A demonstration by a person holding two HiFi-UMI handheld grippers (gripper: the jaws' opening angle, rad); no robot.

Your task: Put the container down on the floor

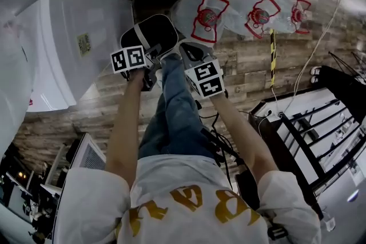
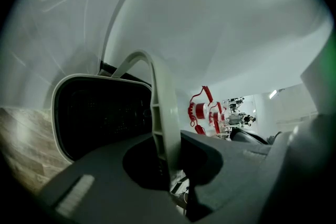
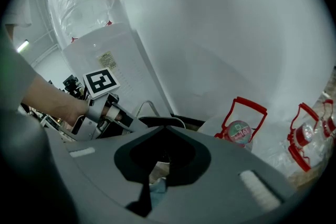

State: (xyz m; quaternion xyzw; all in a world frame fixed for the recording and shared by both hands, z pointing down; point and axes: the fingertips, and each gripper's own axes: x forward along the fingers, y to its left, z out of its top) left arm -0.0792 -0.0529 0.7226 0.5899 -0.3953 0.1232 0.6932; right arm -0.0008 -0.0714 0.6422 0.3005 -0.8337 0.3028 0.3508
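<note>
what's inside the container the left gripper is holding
Only a dark, seemingly empty interior shows in the container. Its near part is covered by the left gripper, shut on the white handle.

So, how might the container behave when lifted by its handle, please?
The container looks rigid, so it likely keeps shape. Hung from its thin handle in the left tool, it may swing.

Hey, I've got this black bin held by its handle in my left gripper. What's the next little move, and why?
Probably lower the left gripper straight down until the container meets the wooden floor, keeping the jaws shut. They clamp its white handle, and the container looks tilted and seems not yet set down, so opening now would likely drop it.
</note>
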